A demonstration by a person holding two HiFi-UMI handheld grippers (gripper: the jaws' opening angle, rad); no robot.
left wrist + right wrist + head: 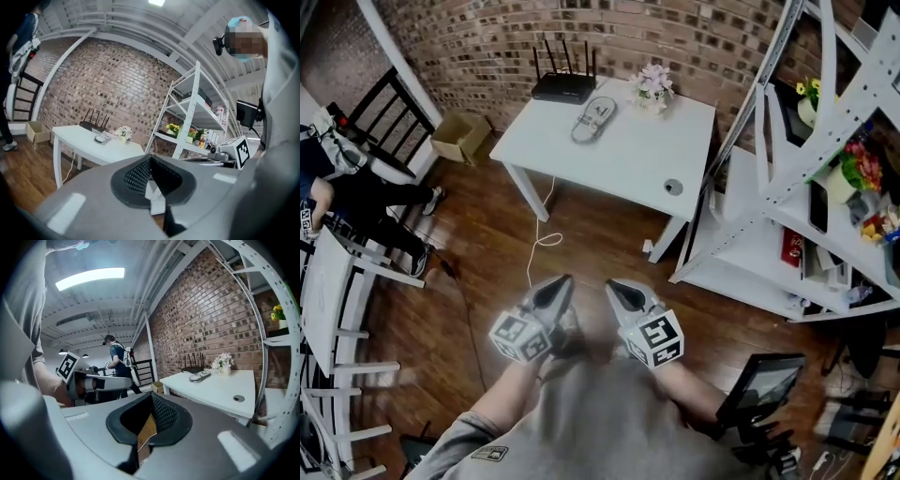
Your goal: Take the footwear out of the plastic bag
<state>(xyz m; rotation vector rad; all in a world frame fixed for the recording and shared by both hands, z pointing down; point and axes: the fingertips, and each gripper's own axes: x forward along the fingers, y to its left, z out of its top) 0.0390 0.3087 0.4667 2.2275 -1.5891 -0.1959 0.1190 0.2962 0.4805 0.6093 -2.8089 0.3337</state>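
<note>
While footwear lies on table near router, left gripper, right gripper, fingers closed, empty.

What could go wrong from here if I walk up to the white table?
The white cable trails from the white table onto the wooden floor between you and it, so a foot might snag it. The small pot of pale flowers and black antenna router stand near the shoe in clear plastic bag. Reaching for it may knock them.
</note>
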